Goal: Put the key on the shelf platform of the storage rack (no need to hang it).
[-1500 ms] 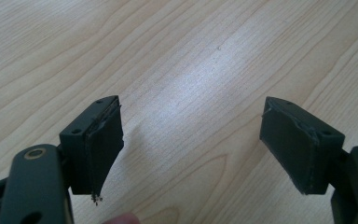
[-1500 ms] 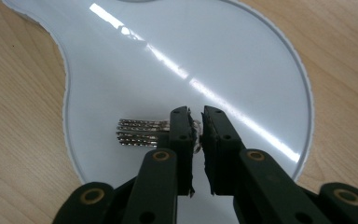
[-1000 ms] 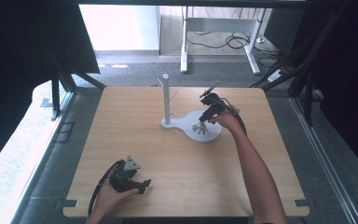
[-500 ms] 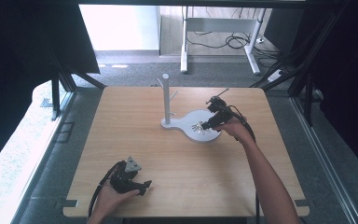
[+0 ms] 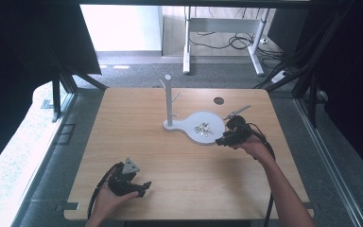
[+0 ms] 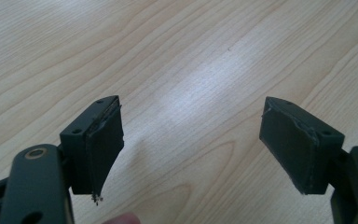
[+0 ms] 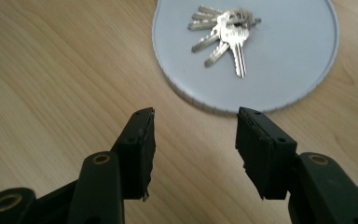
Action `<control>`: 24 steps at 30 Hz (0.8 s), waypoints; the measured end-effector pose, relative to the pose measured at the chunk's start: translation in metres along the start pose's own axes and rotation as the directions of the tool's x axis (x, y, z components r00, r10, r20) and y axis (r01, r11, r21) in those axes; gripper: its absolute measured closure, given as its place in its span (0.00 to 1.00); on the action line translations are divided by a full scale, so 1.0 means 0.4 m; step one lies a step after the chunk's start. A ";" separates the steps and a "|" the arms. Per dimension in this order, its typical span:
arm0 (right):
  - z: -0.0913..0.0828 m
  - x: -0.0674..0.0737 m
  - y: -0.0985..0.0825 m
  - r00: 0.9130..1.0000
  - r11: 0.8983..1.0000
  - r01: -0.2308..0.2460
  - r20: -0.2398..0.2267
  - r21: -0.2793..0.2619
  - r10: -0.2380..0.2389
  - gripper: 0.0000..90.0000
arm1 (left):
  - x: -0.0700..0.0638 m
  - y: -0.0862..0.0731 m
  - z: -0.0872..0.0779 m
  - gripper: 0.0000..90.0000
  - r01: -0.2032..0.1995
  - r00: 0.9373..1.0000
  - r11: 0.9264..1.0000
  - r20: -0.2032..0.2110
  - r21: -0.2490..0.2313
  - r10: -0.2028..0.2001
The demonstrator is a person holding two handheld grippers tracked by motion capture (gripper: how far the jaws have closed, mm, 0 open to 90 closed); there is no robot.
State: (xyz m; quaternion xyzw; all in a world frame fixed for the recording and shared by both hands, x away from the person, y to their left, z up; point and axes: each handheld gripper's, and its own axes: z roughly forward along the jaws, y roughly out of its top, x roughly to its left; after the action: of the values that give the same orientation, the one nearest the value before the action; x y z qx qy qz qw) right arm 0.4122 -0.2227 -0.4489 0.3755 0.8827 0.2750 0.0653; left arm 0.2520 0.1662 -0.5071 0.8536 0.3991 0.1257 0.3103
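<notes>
A bunch of silver keys (image 7: 223, 32) lies on the round white dish (image 7: 289, 60) of a stand. On the table the keys (image 5: 203, 128) rest in that dish (image 5: 194, 118), with the stand's white pegged post (image 5: 168, 99) rising at its left. My right gripper (image 7: 195, 116) is open just off the dish's rim, aimed at the keys. Its jaws have just been opening and nothing is between them. From above, the right gripper (image 5: 220, 141) sits at the dish's right edge. My left gripper (image 5: 144, 186) rests near the table's front edge, and its jaws (image 6: 191, 102) are open over bare wood.
The wooden table (image 5: 137, 142) has a small dark round hole (image 5: 219, 100) at the back right. A cable trails from each gripper. Beyond the far edge, on the grey floor, stand white desk legs (image 5: 187, 42) and loose cables.
The right gripper has drawn back from over the dish to its near right edge, and the keys lie on the dish. The left gripper has stayed where it was.
</notes>
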 end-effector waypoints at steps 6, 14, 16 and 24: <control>-0.025 0.006 -0.097 1.000 0.999 -0.016 -0.018 -0.041 0.016 0.52 | 0.005 -0.002 -0.006 0.24 0.012 1.000 1.000 -0.009 -0.010 -0.012; -0.055 0.017 -0.225 0.997 0.992 -0.076 -0.028 -0.099 0.073 0.52 | 0.002 -0.002 -0.005 0.24 0.014 1.000 1.000 -0.010 -0.008 -0.014; -0.058 0.019 -0.253 0.995 0.990 -0.091 -0.037 -0.111 0.087 0.52 | 0.001 -0.002 -0.003 0.24 0.015 1.000 1.000 -0.011 -0.006 -0.015; -0.052 0.023 -0.324 0.988 0.974 -0.140 -0.086 -0.181 0.126 0.53 | -0.002 -0.003 0.001 0.24 0.007 1.000 1.000 -0.012 0.003 -0.007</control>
State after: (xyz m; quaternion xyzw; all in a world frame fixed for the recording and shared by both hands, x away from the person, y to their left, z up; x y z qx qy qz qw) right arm 0.3178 -0.2988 -0.4999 0.4155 0.8278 0.3739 0.0487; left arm 0.2509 0.1661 -0.5082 0.8519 0.4041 0.1292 0.3069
